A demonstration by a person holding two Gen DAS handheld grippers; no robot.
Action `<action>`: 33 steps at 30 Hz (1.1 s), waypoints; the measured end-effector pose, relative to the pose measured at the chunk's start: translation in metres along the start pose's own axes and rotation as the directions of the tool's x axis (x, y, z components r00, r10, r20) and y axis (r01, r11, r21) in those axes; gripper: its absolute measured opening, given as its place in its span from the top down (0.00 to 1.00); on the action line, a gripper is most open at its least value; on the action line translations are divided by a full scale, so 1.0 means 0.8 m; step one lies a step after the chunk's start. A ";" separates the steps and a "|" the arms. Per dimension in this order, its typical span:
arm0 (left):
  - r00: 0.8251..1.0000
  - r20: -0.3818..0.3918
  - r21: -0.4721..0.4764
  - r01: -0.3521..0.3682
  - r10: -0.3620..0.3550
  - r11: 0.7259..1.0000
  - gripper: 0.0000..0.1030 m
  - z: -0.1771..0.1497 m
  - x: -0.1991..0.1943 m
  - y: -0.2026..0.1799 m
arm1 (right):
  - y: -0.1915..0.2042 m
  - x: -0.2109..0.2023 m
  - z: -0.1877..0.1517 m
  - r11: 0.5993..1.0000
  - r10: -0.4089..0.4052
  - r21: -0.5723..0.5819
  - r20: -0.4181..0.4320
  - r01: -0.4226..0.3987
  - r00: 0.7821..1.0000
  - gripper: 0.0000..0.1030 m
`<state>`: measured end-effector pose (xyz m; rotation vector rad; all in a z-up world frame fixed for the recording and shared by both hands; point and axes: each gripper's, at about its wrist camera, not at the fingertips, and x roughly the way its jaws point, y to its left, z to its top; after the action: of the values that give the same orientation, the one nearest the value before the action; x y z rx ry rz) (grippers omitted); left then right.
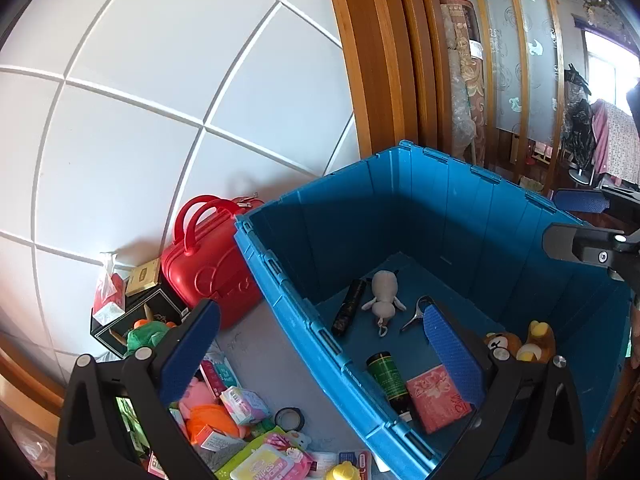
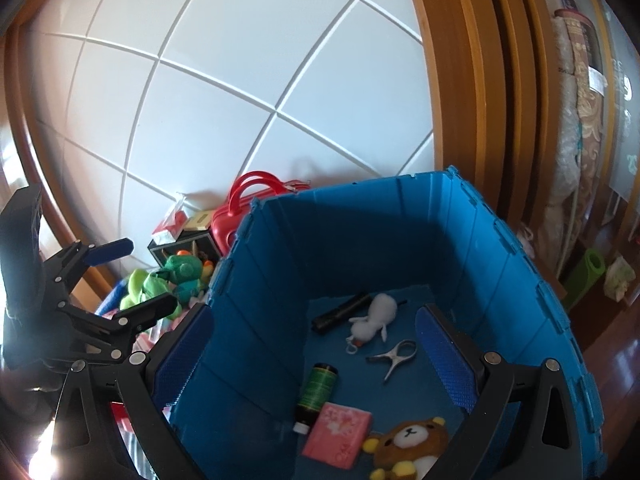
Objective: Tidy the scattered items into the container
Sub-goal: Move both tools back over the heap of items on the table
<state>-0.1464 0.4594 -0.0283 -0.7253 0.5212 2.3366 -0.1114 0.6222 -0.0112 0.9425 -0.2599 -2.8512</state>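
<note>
Right wrist view: right gripper [image 2: 314, 358] gapes wide, empty, over the blue crate [image 2: 520, 280]; left gripper [image 1: 320, 344] likewise, with scattered packets [image 1: 244, 400] at 7 o'clock.

Crate [image 2: 520, 280] top open; red case [image 1: 208, 276] flanks wall.

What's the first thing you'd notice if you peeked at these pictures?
The big blue bin fills the middle, with a teddy bear, a pink packet and a white plush lying on its floor. Beside its left wall sits a red case against the white wall, with a bright pile of toys and packets in front. Both grippers hang open and empty.
</note>
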 end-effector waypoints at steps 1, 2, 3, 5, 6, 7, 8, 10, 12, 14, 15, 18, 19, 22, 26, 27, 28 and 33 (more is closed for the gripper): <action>1.000 0.002 -0.002 -0.002 0.002 1.000 0.00 -0.005 -0.005 0.004 | 0.008 -0.003 -0.001 1.000 -0.001 -0.006 0.000 0.001 1.000 0.01; 1.000 0.003 -0.009 -0.001 0.001 1.000 0.00 -0.011 -0.011 0.009 | 0.016 -0.005 -0.003 1.000 -0.003 -0.011 0.001 0.003 1.000 0.01; 1.000 0.003 -0.017 0.003 -0.003 1.000 0.00 -0.017 -0.016 0.015 | 0.025 -0.008 -0.005 1.000 -0.006 -0.019 0.003 0.006 1.000 0.01; 1.000 -0.002 -0.023 0.002 -0.002 1.000 0.00 -0.028 -0.026 0.024 | 0.045 -0.013 -0.008 0.999 -0.006 -0.038 0.005 0.006 1.000 0.01; 1.000 -0.002 -0.024 0.001 -0.001 1.000 0.00 -0.034 -0.031 0.028 | 0.054 -0.016 -0.010 0.999 0.000 -0.041 0.005 0.000 1.000 0.01; 1.000 0.000 -0.026 0.001 -0.001 1.000 0.00 -0.038 -0.037 0.033 | 0.063 -0.018 -0.012 0.999 0.004 -0.044 0.006 -0.004 1.000 0.01; 1.000 0.001 -0.029 0.000 0.000 1.000 0.00 -0.043 -0.042 0.038 | 0.072 -0.019 -0.015 0.999 0.007 -0.046 0.005 -0.007 1.000 0.01; 1.000 0.003 -0.035 0.000 0.000 0.999 0.00 -0.053 -0.054 0.046 | 0.088 -0.022 -0.020 0.999 0.013 -0.046 0.000 -0.013 1.000 0.01; 1.000 0.008 -0.039 -0.002 0.003 0.999 0.00 -0.064 -0.067 0.055 | 0.104 -0.025 -0.027 0.999 0.020 -0.051 -0.006 -0.020 1.000 0.01; 1.000 0.009 -0.044 -0.006 0.006 0.999 0.00 -0.074 -0.077 0.062 | 0.122 -0.029 -0.034 0.998 0.022 -0.066 -0.009 -0.023 1.000 0.01; 1.000 0.010 -0.050 -0.007 0.008 0.999 0.00 -0.080 -0.083 0.067 | 0.131 -0.031 -0.036 0.997 0.024 -0.074 -0.008 -0.025 1.000 0.01; 1.000 0.007 -0.067 -0.005 0.006 0.998 0.00 -0.097 -0.097 0.080 | 0.157 -0.037 -0.043 0.995 0.032 -0.090 -0.010 -0.033 0.999 0.01; 1.000 0.007 -0.068 -0.007 0.007 0.998 0.00 -0.103 -0.102 0.084 | 0.165 -0.039 -0.045 0.995 0.035 -0.093 -0.011 -0.036 0.999 0.01; 1.000 0.004 -0.074 -0.014 0.015 0.997 0.00 -0.120 -0.117 0.098 | 0.187 -0.043 -0.051 0.994 0.041 -0.104 -0.012 -0.042 0.999 0.01; 1.000 -0.013 -0.090 -0.028 0.027 0.996 0.00 -0.146 -0.133 0.116 | 0.212 -0.047 -0.063 0.993 0.050 -0.109 -0.016 -0.051 0.999 0.01; 0.999 -0.019 -0.094 -0.033 0.032 0.995 0.00 -0.153 -0.136 0.120 | 0.218 -0.048 -0.066 0.993 0.053 -0.109 -0.019 -0.054 0.998 0.01; 0.999 -0.025 -0.098 -0.038 0.036 0.995 0.00 -0.160 -0.139 0.125 | 0.223 -0.047 -0.070 0.992 0.054 -0.109 -0.023 -0.056 0.998 0.01; 0.997 -0.043 -0.119 -0.062 0.057 0.991 0.00 -0.190 -0.158 0.144 | 0.246 -0.047 -0.088 0.992 0.061 -0.111 -0.045 -0.066 0.997 0.01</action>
<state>-0.0854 0.2395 -0.0475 -0.8237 0.4272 2.4299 -0.0263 0.4278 -0.0054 0.9527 -0.1209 -2.7526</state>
